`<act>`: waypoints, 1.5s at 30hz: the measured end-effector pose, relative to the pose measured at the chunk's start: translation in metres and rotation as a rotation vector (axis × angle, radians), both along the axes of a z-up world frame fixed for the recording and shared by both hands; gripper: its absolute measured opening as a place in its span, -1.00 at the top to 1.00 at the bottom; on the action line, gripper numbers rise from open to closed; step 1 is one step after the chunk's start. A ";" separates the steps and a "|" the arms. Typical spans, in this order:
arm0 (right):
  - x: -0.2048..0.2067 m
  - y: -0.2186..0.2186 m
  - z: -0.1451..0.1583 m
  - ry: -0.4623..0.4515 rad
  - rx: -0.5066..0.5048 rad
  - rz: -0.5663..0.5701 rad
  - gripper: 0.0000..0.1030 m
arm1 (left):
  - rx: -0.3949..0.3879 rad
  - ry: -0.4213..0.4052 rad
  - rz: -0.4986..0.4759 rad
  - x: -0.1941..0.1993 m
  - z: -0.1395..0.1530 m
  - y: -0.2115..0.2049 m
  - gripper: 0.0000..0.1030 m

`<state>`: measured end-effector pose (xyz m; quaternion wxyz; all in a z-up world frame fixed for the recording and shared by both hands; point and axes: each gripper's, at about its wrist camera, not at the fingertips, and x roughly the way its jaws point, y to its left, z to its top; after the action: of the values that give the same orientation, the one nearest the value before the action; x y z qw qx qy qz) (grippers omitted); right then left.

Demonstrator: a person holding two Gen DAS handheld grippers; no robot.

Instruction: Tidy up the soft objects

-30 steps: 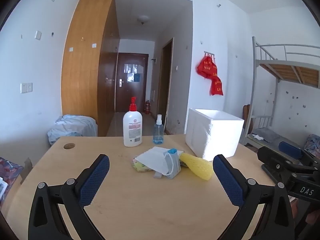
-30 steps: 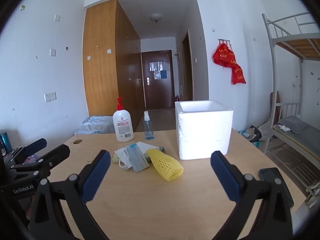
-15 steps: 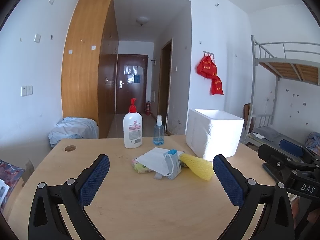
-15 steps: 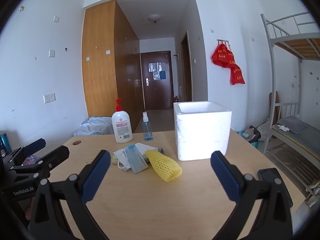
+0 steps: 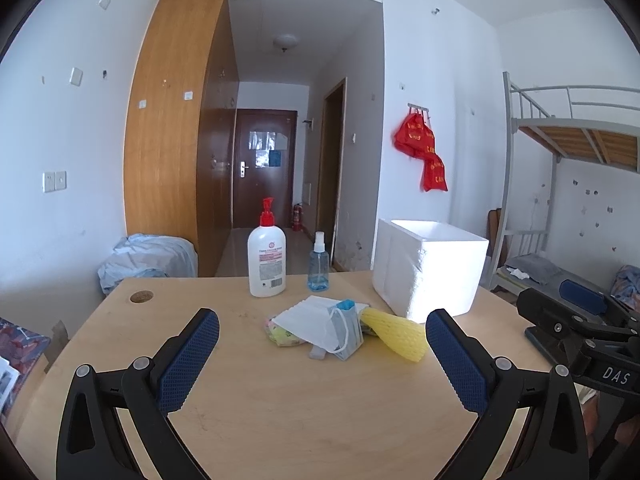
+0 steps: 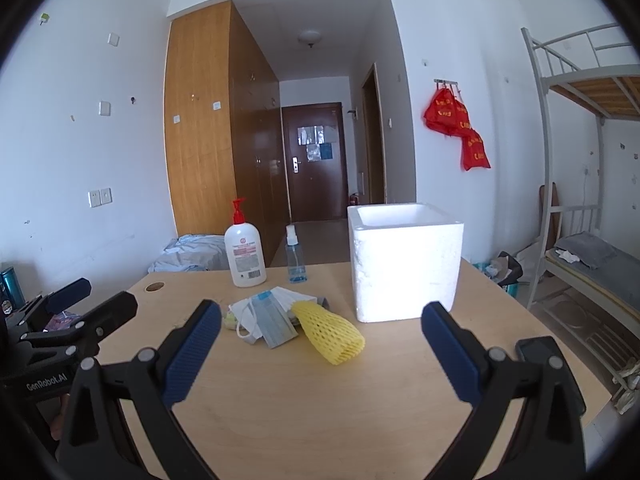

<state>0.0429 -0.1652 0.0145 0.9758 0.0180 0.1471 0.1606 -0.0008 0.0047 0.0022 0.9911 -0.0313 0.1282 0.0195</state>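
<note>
A small pile of soft things lies mid-table: white face masks (image 5: 316, 322) (image 6: 250, 310), a blue mask (image 5: 349, 330) (image 6: 274, 322), a yellow foam net sleeve (image 5: 394, 334) (image 6: 330, 330) and a yellowish soft item (image 5: 280, 334) under the masks. A white foam box (image 5: 430, 268) (image 6: 404, 264), open on top, stands just right of the pile. My left gripper (image 5: 322, 360) is open and empty, short of the pile. My right gripper (image 6: 320, 354) is open and empty, also short of it.
A white pump bottle with a red top (image 5: 267, 256) (image 6: 245, 256) and a small blue spray bottle (image 5: 318, 266) (image 6: 296, 258) stand behind the pile. A dark phone (image 6: 538, 350) lies at the table's right edge. A cable hole (image 5: 141, 296) sits at the far left corner.
Both views have shifted very slightly; the scene sits a little lower and left in the right wrist view. Nothing on the table has moved and both grippers stay open.
</note>
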 end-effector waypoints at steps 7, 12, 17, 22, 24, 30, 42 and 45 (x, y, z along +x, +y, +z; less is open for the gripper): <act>-0.001 0.001 0.000 0.000 -0.003 -0.001 -0.97 | 0.007 -0.002 -0.001 -0.001 -0.001 -0.001 -1.00; -0.001 0.000 0.001 0.000 -0.003 -0.002 -0.97 | 0.008 -0.004 -0.003 -0.002 -0.001 -0.002 -1.00; -0.001 -0.001 0.001 0.003 -0.003 0.002 -0.97 | 0.007 -0.004 -0.003 -0.002 -0.001 -0.003 -1.00; 0.000 -0.002 0.001 0.003 -0.003 0.002 -0.97 | 0.008 -0.003 -0.003 -0.002 -0.001 -0.003 -1.00; -0.001 -0.001 0.002 0.003 -0.001 0.002 -0.97 | 0.009 -0.005 -0.002 -0.002 -0.001 -0.003 -1.00; -0.001 -0.002 0.002 0.000 -0.003 0.002 -0.97 | 0.007 -0.006 -0.001 -0.002 0.000 -0.002 -1.00; 0.001 -0.002 0.001 0.002 -0.006 0.007 -0.97 | 0.005 0.002 -0.002 -0.001 0.000 -0.002 -1.00; 0.004 -0.002 0.001 0.005 -0.014 0.013 -0.97 | 0.003 0.008 -0.002 0.001 0.000 -0.001 -1.00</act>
<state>0.0465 -0.1674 0.0158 0.9745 0.0104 0.1511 0.1657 -0.0002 0.0034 0.0023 0.9906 -0.0299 0.1320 0.0187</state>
